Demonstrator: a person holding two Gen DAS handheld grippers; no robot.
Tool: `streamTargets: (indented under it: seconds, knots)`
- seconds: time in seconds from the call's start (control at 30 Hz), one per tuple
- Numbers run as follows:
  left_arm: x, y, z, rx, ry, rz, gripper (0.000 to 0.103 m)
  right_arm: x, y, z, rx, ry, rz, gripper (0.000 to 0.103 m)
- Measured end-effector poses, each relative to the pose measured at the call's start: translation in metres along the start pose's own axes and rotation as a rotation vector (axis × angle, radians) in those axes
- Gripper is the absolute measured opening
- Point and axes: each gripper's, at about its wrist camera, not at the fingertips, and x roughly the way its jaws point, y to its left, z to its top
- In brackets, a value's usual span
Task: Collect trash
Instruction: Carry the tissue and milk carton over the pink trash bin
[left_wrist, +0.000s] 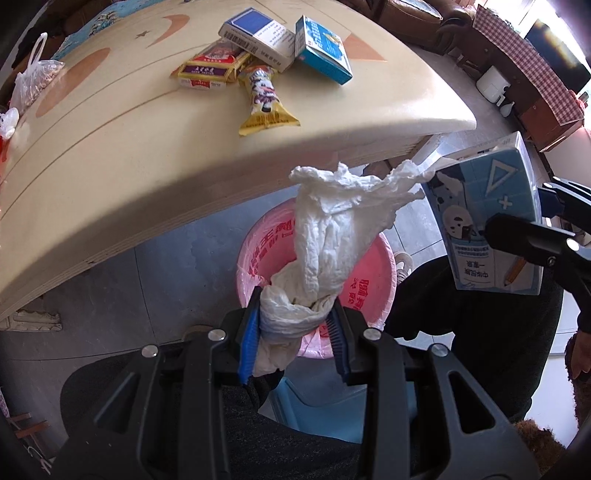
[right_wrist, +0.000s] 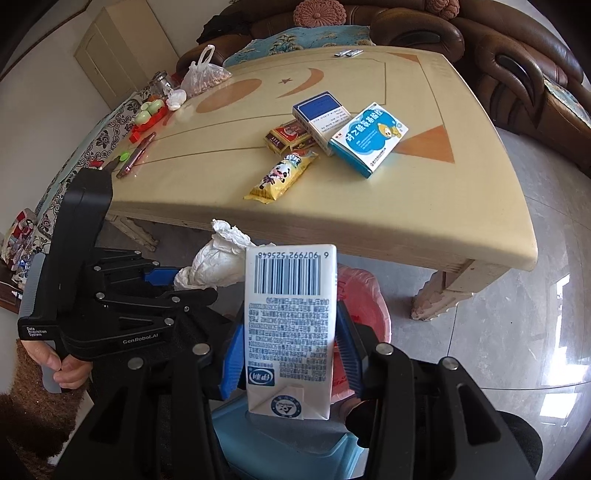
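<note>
White crumpled tissue (left_wrist: 325, 236): pinched at its lower end by the left claw (left_wrist: 295, 325), jaws closed down to the thickness of the wad. Long axis runs up and away from the claw, loose end splaying toward the desk (left_wrist: 110, 155) edge. Held directly above the pink-lined bin (left_wrist: 365, 273), presumably so that opening the jaws lets it fall in.

Milk carton (right_wrist: 291, 325): clamped across its narrow sides by the right claw (right_wrist: 290, 354), jaws closed flat against it. Long axis in line with the fingers, barcode end pointing forward, folded end nearest the camera. It hangs beside the tissue, over the near rim of the bin (right_wrist: 362, 295); likely next for dropping.

Remaining on the desk, well apart from both claws: yellow snack wrapper (right_wrist: 282, 177), red-and-gold packet (right_wrist: 290, 138), blue-and-white box (right_wrist: 321, 118), light-blue medicine box (right_wrist: 369, 138). All lie flat, clustered, touching or overlapping.
</note>
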Motion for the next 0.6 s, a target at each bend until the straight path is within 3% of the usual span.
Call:
streamTargets:
  seconds: [0.6]
  knots:
    - [0.106,-0.017,-0.006,-0.011,0.132,-0.025,0.033,0.087,-0.03,-0.036,0.063,0.115,-0.084,0.044]
